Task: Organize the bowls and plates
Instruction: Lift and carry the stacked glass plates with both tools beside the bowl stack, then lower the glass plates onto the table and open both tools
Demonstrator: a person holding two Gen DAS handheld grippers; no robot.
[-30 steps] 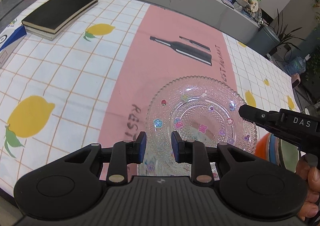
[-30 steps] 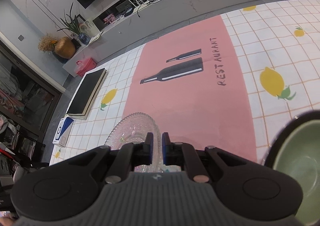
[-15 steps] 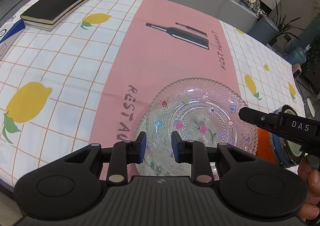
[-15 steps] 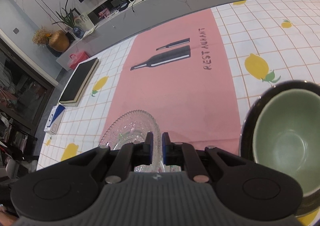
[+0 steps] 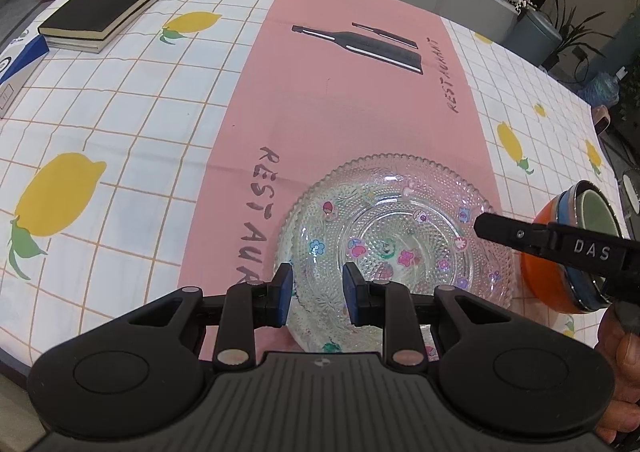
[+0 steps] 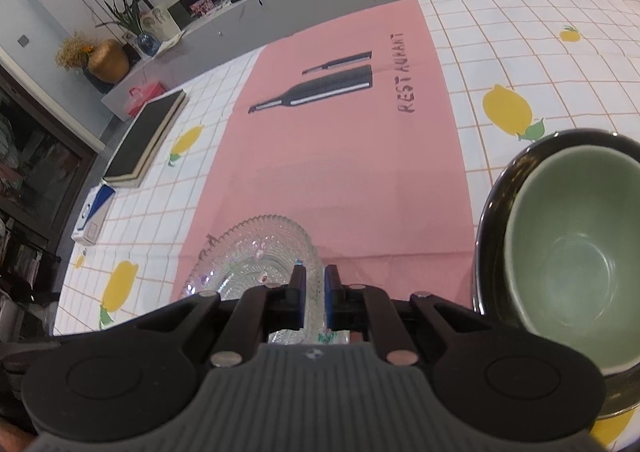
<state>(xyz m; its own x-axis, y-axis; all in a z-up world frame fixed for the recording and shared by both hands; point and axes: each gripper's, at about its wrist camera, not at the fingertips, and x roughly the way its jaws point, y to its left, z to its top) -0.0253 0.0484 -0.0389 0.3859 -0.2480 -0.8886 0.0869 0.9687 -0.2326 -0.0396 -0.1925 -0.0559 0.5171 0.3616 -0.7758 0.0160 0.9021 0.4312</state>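
Both tongs work one glass plate (image 5: 396, 236) over the pink strip of the tablecloth (image 5: 120, 104). Left gripper (image 5: 317, 294) has its fingers partly spread, the plate's near rim between them, though contact is unclear. Right gripper (image 6: 311, 298) is pinched on the plate's right edge. Just right of it sits a green bowl (image 6: 580, 264) nested in a stack of bowls (image 5: 568, 252).

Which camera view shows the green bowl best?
The right wrist view: the green bowl fills its right side, and you look into its empty inside. The left wrist view shows only a sliver of it at the right edge, nested in other bowls, partly behind the right gripper.
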